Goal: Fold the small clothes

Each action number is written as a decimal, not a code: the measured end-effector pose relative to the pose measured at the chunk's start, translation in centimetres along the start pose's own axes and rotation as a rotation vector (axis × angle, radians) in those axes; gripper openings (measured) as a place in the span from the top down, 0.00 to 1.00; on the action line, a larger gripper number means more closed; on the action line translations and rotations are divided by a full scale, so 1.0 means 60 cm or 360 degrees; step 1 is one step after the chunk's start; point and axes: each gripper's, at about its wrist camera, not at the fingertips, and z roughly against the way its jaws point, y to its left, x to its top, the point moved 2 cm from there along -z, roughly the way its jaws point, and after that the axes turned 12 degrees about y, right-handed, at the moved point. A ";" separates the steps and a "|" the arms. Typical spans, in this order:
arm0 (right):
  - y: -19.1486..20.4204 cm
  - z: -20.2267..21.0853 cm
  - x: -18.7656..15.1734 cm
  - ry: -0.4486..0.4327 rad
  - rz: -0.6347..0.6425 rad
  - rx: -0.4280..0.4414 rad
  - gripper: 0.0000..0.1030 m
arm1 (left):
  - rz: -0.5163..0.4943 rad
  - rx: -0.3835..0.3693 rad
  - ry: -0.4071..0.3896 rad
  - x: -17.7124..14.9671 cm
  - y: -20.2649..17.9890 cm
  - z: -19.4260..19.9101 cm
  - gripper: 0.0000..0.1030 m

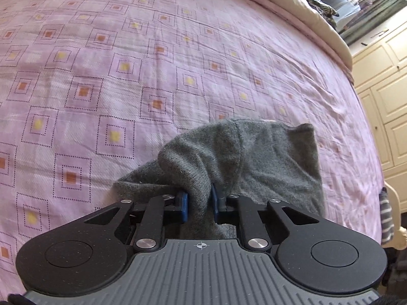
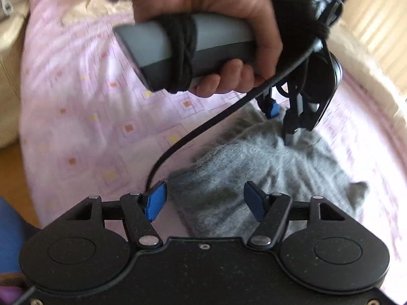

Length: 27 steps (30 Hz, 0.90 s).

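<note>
A grey sweater (image 1: 244, 157) lay bunched on a bed (image 1: 106, 71) with a pink patterned sheet. The left gripper (image 1: 199, 204) pinched a fold of it between nearly closed jaws. The right gripper (image 2: 204, 202) hovered over the sweater's near edge, jaws wide apart and holding nothing.

Left wrist looks low along the bed (image 1: 127, 76); right wrist looks down closely; both share the garment (image 1: 254, 157).
</note>
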 end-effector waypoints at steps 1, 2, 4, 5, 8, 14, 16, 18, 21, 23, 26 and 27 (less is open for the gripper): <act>-0.004 -0.003 0.001 -0.0001 -0.0011 0.0010 0.54 | -0.0002 0.0006 -0.0006 0.001 -0.001 0.001 0.85; -0.010 -0.004 0.001 0.0008 -0.0053 0.0043 0.69 | -0.0008 0.0018 -0.0017 0.001 -0.002 0.003 0.89; -0.027 0.000 0.000 -0.0010 -0.0153 0.0081 0.85 | -0.0029 0.0056 -0.0060 0.000 -0.005 0.012 0.91; -0.035 0.008 -0.002 -0.0036 -0.0184 0.0119 0.85 | -0.0036 0.0064 -0.0086 -0.003 -0.008 0.020 0.92; -0.045 0.034 -0.009 -0.0121 -0.0188 0.0259 0.85 | -0.0045 0.0082 -0.0171 -0.025 -0.008 0.049 0.92; -0.035 -0.005 -0.016 0.0007 -0.0174 0.0358 0.74 | 0.0023 0.0187 -0.0149 -0.065 0.029 0.028 0.89; -0.046 -0.010 -0.017 0.0026 -0.0271 0.0408 0.62 | 0.0054 0.0208 -0.0149 -0.060 0.041 0.014 0.87; -0.063 0.002 -0.023 -0.0018 -0.0369 0.0446 0.50 | 0.0066 0.0207 -0.0173 -0.050 0.047 0.016 0.78; -0.094 0.031 -0.048 -0.0087 -0.0516 0.0470 0.43 | 0.0052 0.0273 -0.0257 -0.038 0.043 0.039 0.71; -0.118 0.044 -0.068 -0.0109 -0.0639 0.0478 0.41 | 0.0009 0.0323 -0.0308 -0.036 0.036 0.058 0.68; -0.161 0.054 -0.093 -0.0117 -0.0840 0.0463 0.41 | -0.0085 0.0319 -0.0360 -0.044 0.017 0.080 0.63; -0.175 0.056 -0.100 -0.0121 -0.0901 0.0458 0.40 | -0.0118 0.0309 -0.0368 -0.048 0.007 0.084 0.62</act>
